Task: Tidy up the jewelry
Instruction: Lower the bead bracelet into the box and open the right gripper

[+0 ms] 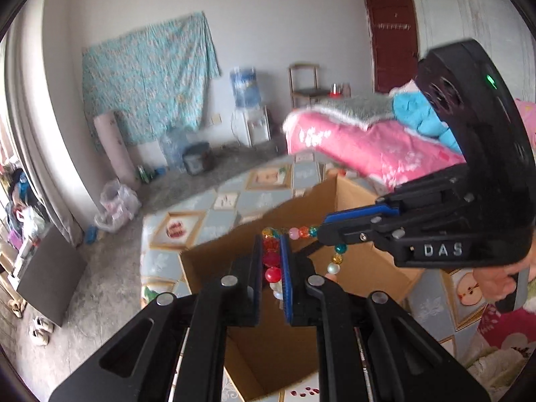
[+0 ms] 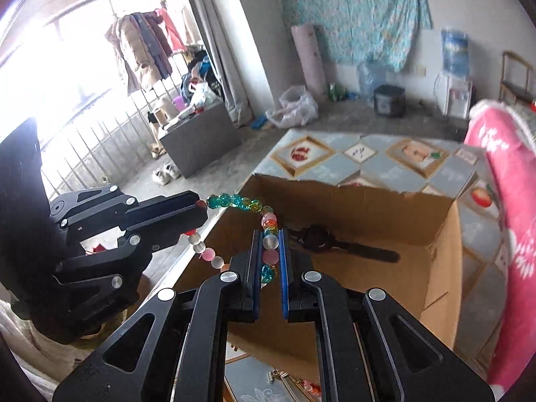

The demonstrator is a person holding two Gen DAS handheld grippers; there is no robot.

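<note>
A bead bracelet of red, teal, orange and pearly beads hangs between both grippers above an open cardboard box. My left gripper is shut on its red beads. My right gripper comes in from the right and is shut on the other side. In the right wrist view my right gripper clamps pink and teal beads of the bracelet, and my left gripper holds the far end at the left. A black watch lies inside the box.
The box stands on a bed with a patterned sheet. A pink quilt is piled at the right. Small jewelry pieces lie on the sheet in front of the box. Concrete floor and a grey cabinet lie to the left.
</note>
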